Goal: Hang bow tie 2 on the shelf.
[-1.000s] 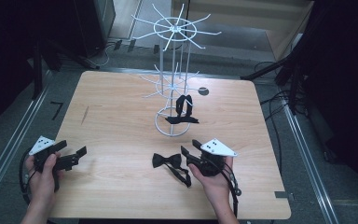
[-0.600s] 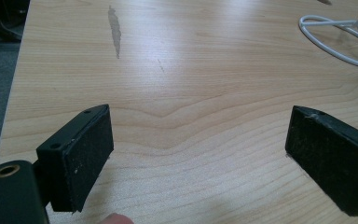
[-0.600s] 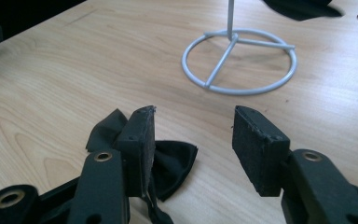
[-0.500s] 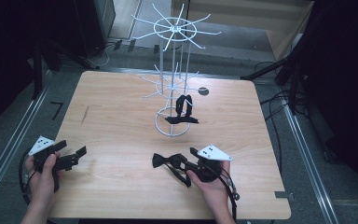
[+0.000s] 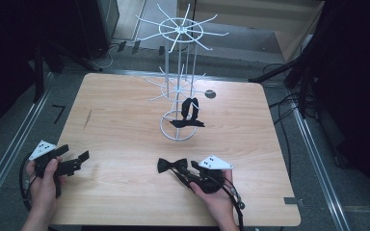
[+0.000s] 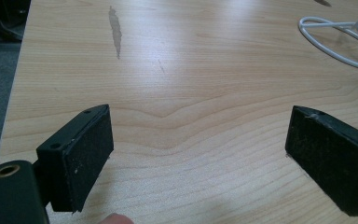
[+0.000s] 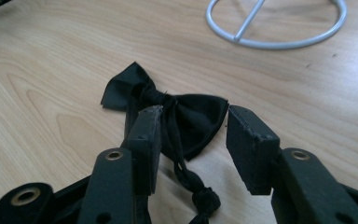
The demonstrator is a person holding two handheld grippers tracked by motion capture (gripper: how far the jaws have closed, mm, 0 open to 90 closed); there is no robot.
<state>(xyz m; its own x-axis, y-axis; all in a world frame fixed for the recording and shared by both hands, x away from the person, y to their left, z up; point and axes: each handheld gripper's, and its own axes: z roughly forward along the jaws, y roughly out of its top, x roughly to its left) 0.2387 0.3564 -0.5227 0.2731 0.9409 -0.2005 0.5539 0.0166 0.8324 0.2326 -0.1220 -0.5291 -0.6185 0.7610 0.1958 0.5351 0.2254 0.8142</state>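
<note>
Near the table's front edge, a black bow tie is straddled by the half-open right tongs, its length lying crosswise.

Matt black cloth bow tie — smooth pale wood table.

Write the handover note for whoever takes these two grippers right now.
Right gripper: open, jaws straddling one wing of the loose bow tie on the table; not clamped yet.
Left gripper: open, nothing between its jaws, low over the near left of the table.
Done: one bow tie already hangs on the white wire rack.
Left, most likely: close on the loose tie and hang it on a rack arm.
</note>
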